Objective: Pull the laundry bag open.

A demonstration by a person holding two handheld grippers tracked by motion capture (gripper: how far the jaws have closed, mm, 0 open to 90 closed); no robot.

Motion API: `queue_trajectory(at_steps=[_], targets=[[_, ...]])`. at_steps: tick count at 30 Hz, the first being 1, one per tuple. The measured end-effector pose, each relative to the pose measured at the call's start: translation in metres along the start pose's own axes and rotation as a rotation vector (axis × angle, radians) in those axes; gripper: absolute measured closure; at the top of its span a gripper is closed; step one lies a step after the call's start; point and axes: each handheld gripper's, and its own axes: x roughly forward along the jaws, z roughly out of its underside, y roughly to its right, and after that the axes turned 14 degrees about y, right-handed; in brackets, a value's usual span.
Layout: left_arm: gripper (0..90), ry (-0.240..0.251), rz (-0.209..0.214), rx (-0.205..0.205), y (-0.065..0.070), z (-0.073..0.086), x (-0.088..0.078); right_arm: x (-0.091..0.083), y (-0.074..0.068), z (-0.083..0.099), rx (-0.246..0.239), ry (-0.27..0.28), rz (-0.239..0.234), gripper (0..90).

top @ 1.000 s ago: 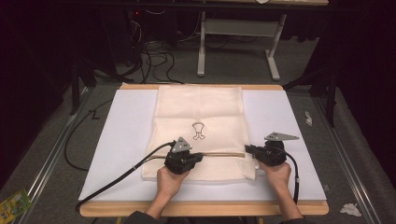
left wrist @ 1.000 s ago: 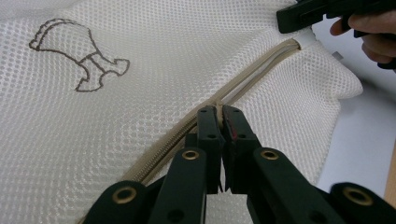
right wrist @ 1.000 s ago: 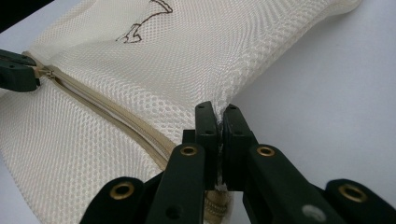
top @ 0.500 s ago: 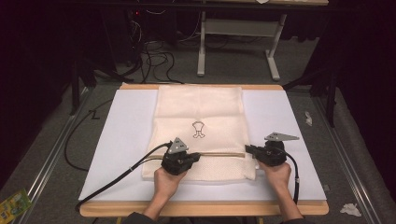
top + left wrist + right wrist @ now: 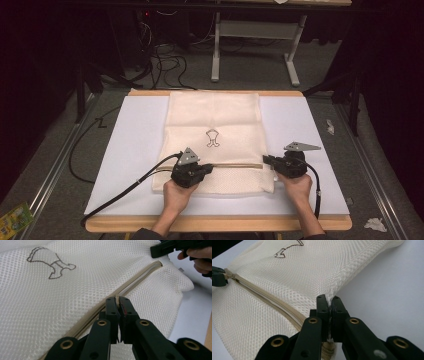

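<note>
Left gripper view shows my left gripper pinched on the zip pull at its tips, right gripper clamping the bag edge ahead; soft, limp mesh.

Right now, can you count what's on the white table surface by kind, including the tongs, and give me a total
Mesh laundry bag: 1
Tongs: 2, left tongs and right tongs, both clamped on the bag by its zipper
Total: 3
</note>
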Motion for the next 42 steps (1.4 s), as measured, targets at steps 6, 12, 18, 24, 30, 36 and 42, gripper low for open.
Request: queue_trajectory(at_steps=[6,12,18,24,30,36,42], targets=[[86.9,0.008,-0.01,-0.004,-0.004,0.0,-0.005,0.0,0.001,0.0,0.002,-0.002,0.001,88.5],[86.9,0.011,-0.012,-0.014,-0.007,0.001,-0.008,0.0,0.0,0.0,0.005,-0.002,0.005,88.5],[86.9,0.016,-0.023,-0.016,-0.01,0.002,-0.013,-0.001,0.001,0.0,0.002,0.003,0.004,88.5],[86.9,0.02,-0.027,-0.029,-0.012,0.003,-0.015,0.0,0.002,0.0,0.008,-0.002,0.005,88.4],[86.9,0.021,-0.029,-0.029,-0.012,0.004,-0.014,0.0,0.003,0.001,0.007,-0.003,0.002,88.5],[87.0,0.017,-0.03,-0.023,-0.011,0.003,-0.017,0.0,0.002,0.001,0.012,0.002,0.0,88.5],[87.0,0.015,-0.036,-0.023,-0.012,0.004,-0.018,0.0,0.004,0.002,0.01,0.001,-0.001,88.5]])
